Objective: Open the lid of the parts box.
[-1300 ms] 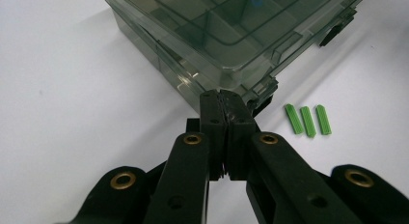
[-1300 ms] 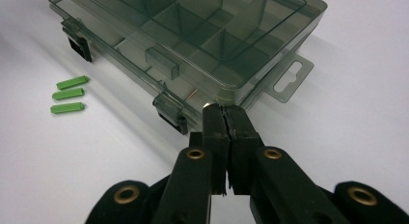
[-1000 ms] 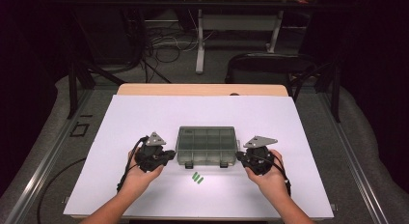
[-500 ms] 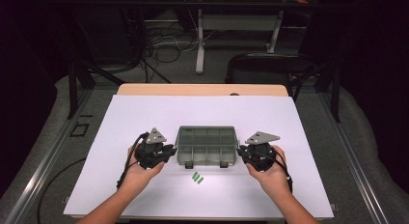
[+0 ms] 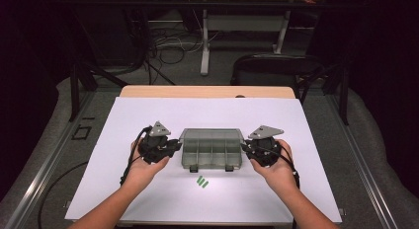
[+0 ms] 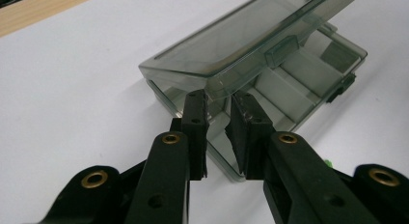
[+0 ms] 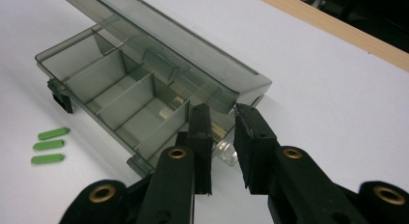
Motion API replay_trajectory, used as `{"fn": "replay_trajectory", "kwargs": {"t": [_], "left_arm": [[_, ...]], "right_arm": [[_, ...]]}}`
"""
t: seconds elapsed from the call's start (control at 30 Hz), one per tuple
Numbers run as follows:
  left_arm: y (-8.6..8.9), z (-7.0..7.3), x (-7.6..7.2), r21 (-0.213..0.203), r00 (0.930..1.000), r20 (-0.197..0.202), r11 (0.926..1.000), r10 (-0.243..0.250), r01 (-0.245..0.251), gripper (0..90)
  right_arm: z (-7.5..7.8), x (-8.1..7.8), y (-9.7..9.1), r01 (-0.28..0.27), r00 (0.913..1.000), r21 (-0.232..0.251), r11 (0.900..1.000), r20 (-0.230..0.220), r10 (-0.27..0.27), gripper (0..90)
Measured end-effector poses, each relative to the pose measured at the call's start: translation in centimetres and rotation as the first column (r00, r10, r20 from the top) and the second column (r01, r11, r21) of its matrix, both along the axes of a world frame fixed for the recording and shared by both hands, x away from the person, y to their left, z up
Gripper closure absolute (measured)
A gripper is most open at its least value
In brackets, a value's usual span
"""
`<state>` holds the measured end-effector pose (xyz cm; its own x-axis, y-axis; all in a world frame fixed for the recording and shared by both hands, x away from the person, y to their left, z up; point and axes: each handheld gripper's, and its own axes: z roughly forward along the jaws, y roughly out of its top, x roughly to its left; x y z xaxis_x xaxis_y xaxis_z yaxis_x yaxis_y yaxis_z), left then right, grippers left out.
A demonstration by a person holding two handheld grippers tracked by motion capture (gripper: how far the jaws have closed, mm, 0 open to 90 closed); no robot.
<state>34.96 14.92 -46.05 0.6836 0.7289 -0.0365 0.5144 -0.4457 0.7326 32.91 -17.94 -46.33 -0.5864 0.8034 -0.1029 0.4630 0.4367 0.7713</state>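
Black jaws on both grippers sit a bit parted, left gripper (image 6: pixel 216 105) and right gripper (image 7: pixel 223 119) each at an end of the smoky box (image 5: pixel 212 149), lid (image 7: pixel 164 45) half up, mid tabletop (image 5: pixel 148 115). Three green pegs (image 5: pixel 201 181) lie just in front.

Light: I see the white desk (image 5: pixel 148 115) brightly lit from above, room beyond it dark | Shadows: soft, short beside the box (image 5: pixel 212 149) | Focus: box sharp, near jaws slightly soft | Glare: mild on lid
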Motion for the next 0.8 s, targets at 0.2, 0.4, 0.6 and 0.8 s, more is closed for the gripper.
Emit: {"fn": "replay_trajectory", "kwargs": {"t": [0.2, 0.4, 0.6, 0.8], "left_arm": [[-0.1, 0.8, 0.7, -0.014, 0.9997, -0.015, 0.9997, 0.022, -0.022, 77.1], [-0.3, 1.7, 1.4, 0.003, 0.9995, -0.005, 0.9995, 0.032, -0.032, 77.3], [-0.3, 2.2, 2.2, -0.020, 0.9987, -0.018, 0.9986, 0.048, -0.048, 77.2], [-0.3, 2.8, 3.0, -0.030, 0.9975, -0.030, 0.9975, 0.064, -0.065, 77.3]], "right_arm": [[1.0, 0.7, 0.0, 0.003, 1.0000, 0.000, 1.0000, -0.006, -0.003, 77.7], [1.8, 1.4, 0.0, 0.016, 0.9997, 0.016, 0.9997, -0.021, -0.016, 77.7], [2.8, 2.3, 0.0, 0.024, 0.9991, 0.037, 0.9990, -0.035, -0.023, 78.8], [3.8, 2.9, 0.7, 0.022, 0.9991, 0.035, 0.9992, -0.036, -0.020, 80.9]]}}
